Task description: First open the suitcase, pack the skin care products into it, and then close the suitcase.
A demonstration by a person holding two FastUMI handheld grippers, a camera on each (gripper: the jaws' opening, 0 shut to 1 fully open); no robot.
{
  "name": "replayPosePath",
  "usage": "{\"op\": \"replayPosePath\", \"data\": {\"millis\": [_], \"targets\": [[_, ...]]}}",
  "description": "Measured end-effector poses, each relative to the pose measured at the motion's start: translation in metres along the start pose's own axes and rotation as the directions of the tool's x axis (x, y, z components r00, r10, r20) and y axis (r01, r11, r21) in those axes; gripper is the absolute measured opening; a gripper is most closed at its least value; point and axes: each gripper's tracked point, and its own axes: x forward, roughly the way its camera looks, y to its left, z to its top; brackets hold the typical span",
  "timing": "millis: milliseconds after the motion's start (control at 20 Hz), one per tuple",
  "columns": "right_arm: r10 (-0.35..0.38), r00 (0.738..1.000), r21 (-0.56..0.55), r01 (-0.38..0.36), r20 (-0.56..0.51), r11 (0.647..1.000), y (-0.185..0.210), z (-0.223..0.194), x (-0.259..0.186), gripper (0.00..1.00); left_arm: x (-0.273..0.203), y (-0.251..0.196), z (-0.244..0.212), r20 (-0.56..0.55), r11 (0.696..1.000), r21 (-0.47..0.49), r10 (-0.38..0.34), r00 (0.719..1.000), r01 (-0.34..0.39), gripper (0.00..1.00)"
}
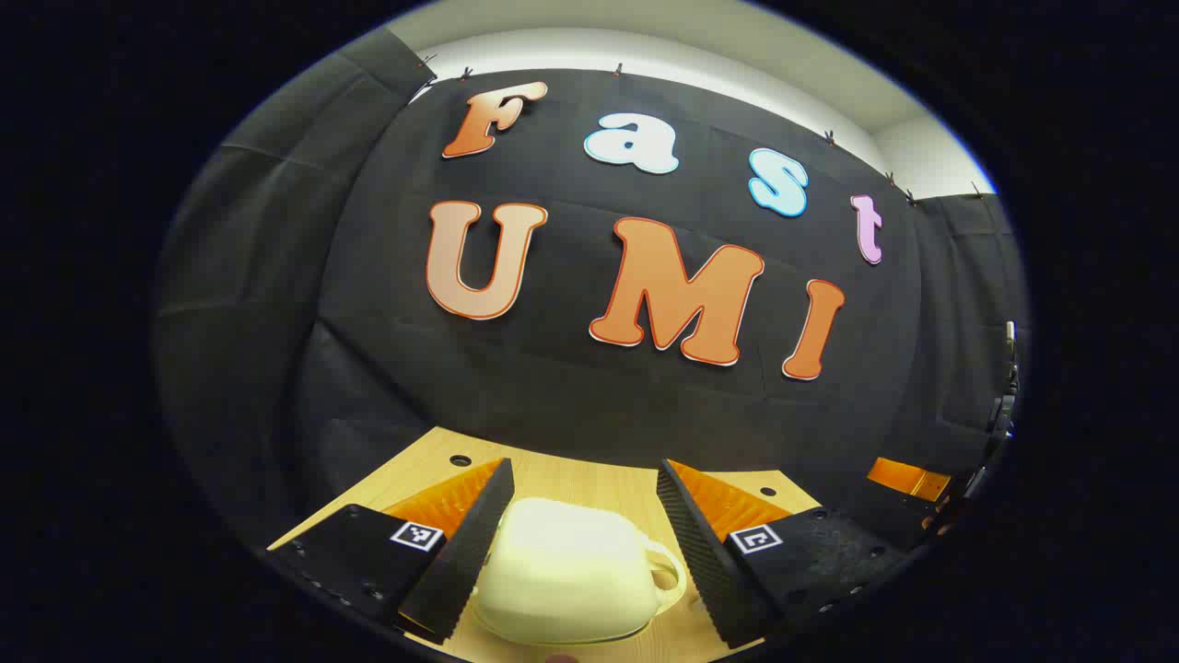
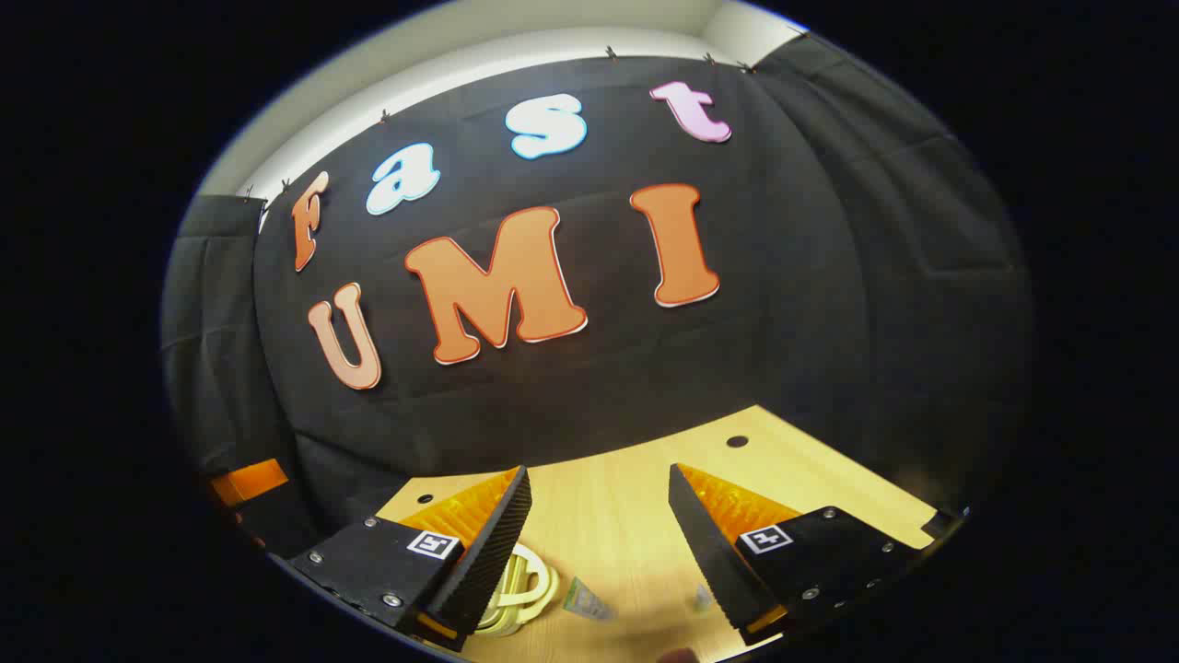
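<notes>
A small cream suitcase (image 1: 566, 575) lies closed on the wooden table (image 1: 589, 483), its handle (image 1: 665, 578) pointing right in the left gripper view. My left gripper (image 1: 585, 470) is open, with the case low between its fingers; the right finger stands apart from the handle. In the right gripper view my right gripper (image 2: 599, 471) is open over bare table. The suitcase's handle end (image 2: 523, 589) peeks out beside its left finger. Two small skin care items lie near the bottom edge: a pale tube (image 2: 587, 603) and a blurred one (image 2: 702, 600) by the right finger.
The black cloth wall rises just behind the table's far edge. Small round holes (image 2: 737, 441) dot the tabletop. The other gripper's orange part shows at the right edge (image 1: 907, 479) of the left gripper view and at the left edge (image 2: 247, 482) of the right gripper view.
</notes>
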Motion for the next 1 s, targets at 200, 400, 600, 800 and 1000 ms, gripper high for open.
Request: {"op": "replayPosePath", "data": {"millis": [200,400,600,800,1000], "targets": [[-0.017,1.0,-0.067,0.018,0.012,0.998,-0.033,0.022,0.013,0.95,0.018,-0.039,0.007,0.028,1.0,0.007,-0.019,0.999,0.018,0.96],[-0.048,0.999,-0.109,0.049,0.019,0.993,-0.069,0.036,0.018,0.95,0.031,-0.089,-0.006,0.015,0.996,-0.031,-0.079,0.997,0.079,0.97],[-0.052,0.999,-0.136,0.053,0.012,0.989,-0.081,0.042,0.025,0.95,0.037,-0.112,-0.021,-0.026,0.995,0.0,-0.104,0.994,0.104,0.97],[-0.042,0.999,-0.207,0.044,0.015,0.977,-0.086,0.037,0.026,0.95,0.04,-0.117,-0.02,-0.025,0.996,0.025,-0.089,0.996,0.089,0.96],[-0.005,1.0,-0.178,0.003,-0.014,0.984,-0.078,0.03,0.032,0.95,0.043,-0.111,-0.024,-0.039,0.997,0.031,-0.065,0.997,0.066,0.97]]}}
